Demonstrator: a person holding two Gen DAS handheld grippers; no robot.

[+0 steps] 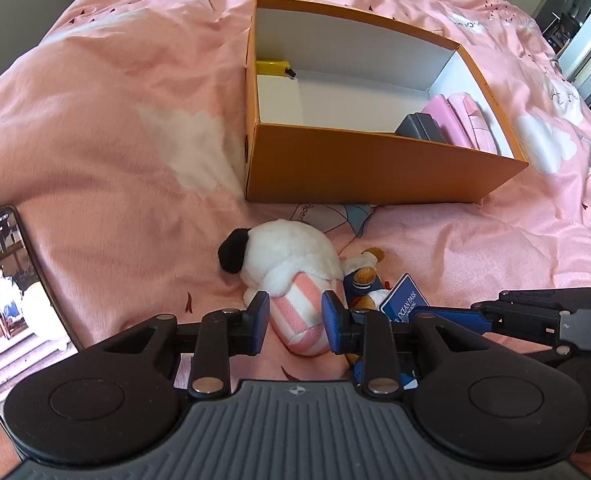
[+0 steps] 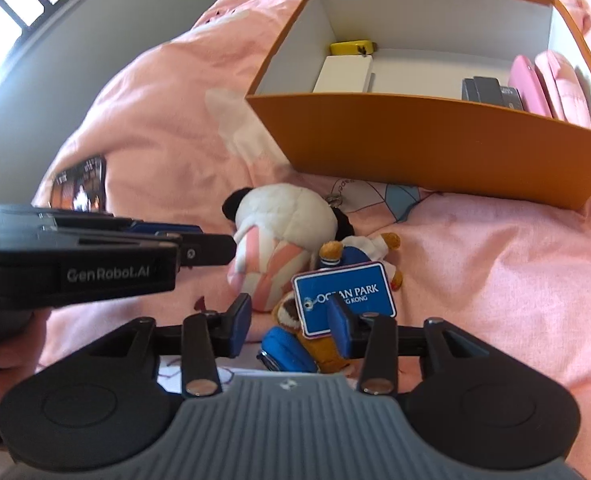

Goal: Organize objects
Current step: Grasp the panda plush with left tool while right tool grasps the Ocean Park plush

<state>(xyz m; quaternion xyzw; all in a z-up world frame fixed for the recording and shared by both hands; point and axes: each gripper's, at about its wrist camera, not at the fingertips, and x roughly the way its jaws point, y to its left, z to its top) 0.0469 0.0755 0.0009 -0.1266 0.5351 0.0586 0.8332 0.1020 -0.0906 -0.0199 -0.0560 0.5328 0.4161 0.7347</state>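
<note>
A white plush toy with black ears and pink-striped body (image 1: 291, 276) lies on the pink bed, also in the right wrist view (image 2: 283, 236). My left gripper (image 1: 295, 322) is open, its fingers on either side of the toy's striped end. A brown plush bear in blue clothes (image 2: 315, 344) with a blue "Ocean Park" tag (image 2: 343, 300) lies beside it. My right gripper (image 2: 291, 326) is open around the bear. The orange box (image 1: 375, 168) stands beyond, also in the right wrist view (image 2: 435, 140).
The box holds a yellow item (image 2: 351, 47), a white box (image 2: 345, 74), dark cases (image 2: 491, 92) and pink cases (image 2: 547, 84). A phone with a lit screen (image 1: 11, 292) lies at left on the pink bedspread (image 1: 115, 120).
</note>
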